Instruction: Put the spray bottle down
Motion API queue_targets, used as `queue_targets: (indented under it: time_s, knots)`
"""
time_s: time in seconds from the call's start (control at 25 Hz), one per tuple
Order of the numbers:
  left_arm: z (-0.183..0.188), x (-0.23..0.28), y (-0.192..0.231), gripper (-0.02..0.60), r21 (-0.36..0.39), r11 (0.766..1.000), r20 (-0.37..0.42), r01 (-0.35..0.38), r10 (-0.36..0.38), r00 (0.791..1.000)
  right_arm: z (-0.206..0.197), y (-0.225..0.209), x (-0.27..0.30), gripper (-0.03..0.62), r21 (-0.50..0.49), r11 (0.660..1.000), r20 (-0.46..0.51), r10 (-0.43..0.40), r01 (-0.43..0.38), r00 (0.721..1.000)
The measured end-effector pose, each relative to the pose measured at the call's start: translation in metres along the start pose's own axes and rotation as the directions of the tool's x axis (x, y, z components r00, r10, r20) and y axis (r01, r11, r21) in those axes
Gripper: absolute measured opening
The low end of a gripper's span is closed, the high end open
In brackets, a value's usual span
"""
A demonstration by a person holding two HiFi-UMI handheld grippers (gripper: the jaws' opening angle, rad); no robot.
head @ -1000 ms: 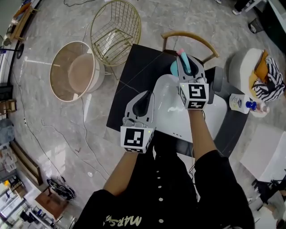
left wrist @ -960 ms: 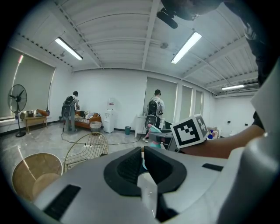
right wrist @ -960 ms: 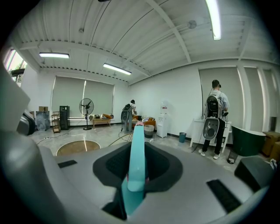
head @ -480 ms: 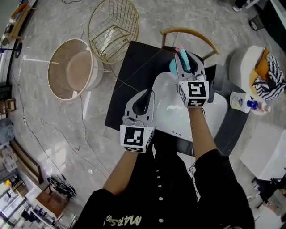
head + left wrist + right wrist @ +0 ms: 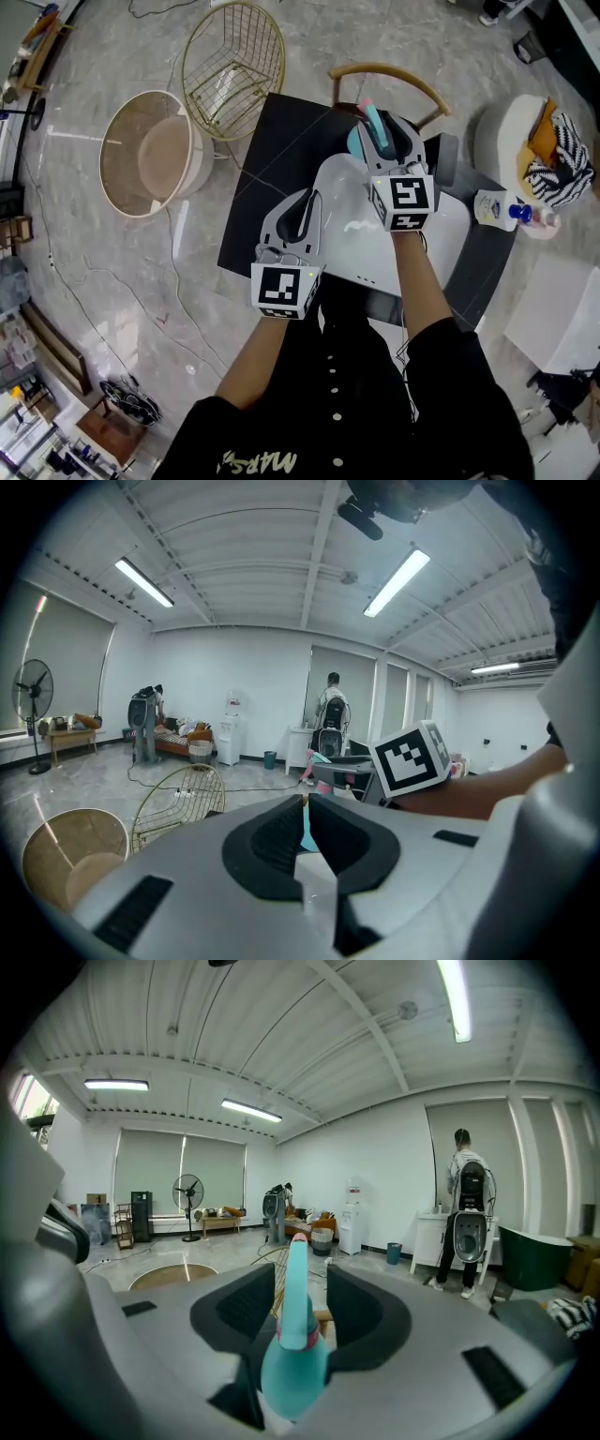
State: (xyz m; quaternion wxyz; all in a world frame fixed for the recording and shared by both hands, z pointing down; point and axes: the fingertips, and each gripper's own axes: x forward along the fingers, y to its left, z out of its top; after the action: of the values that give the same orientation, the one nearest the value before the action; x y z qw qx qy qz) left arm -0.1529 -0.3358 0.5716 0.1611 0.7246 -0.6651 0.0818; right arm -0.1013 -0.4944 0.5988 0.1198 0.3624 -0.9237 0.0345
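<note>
At the left of the dark bench point(image 5: 272, 159), your left gripper point(image 5: 306, 199) hovers with its jaws clenched together and nothing between them. To the right, your right gripper point(image 5: 380, 131) reaches toward the far edge of the bench, just before the wooden chair point(image 5: 389, 73). Its jaws have just been opening and are now released. The teal spray bottle point(image 5: 293, 1354) is upright between these 2 jaws, with a gap at each side of its nozzle. You cannot tell from here if its base rests on the bench.
</note>
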Motion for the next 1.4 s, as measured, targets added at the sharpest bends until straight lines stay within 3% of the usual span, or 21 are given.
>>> queue_targets:
  time_s: [0.2,0.36,0.48,0.76,1.08,1.4]
  knots:
    - [0.013,-0.003,-0.002,0.029,0.009,1.0,0.022,0.009,-0.009,1.0,0.017,-0.002,-0.027,0.141,0.009,0.999,0.027,-0.045,0.045,0.999]
    - [0.022,-0.006,-0.009,0.028,0.023,1.0,0.029,0.021,-0.021,0.999,0.029,-0.005,-0.056,0.029,0.001,0.995,0.04,-0.099,0.099,0.994]
    - [0.031,-0.009,-0.017,0.028,0.039,0.998,0.043,0.039,-0.041,0.998,0.038,-0.002,-0.075,0.0,0.01,0.995,0.044,-0.101,0.1,0.994]
    - [0.055,-0.015,-0.039,0.028,0.073,0.993,0.076,0.089,-0.094,0.993,0.06,0.014,-0.12,-0.005,0.05,0.998,0.075,-0.052,0.049,0.996]
    - [0.086,-0.02,-0.068,0.028,0.113,0.98,0.112,0.163,-0.175,0.978,0.083,-0.001,-0.181,-0.005,0.022,0.984,0.067,-0.18,0.179,0.981]
    - [0.107,-0.032,-0.09,0.028,0.142,0.965,0.145,0.22,-0.24,0.96,0.104,-0.018,-0.251,-0.005,0.043,0.954,0.127,-0.301,0.298,0.945]
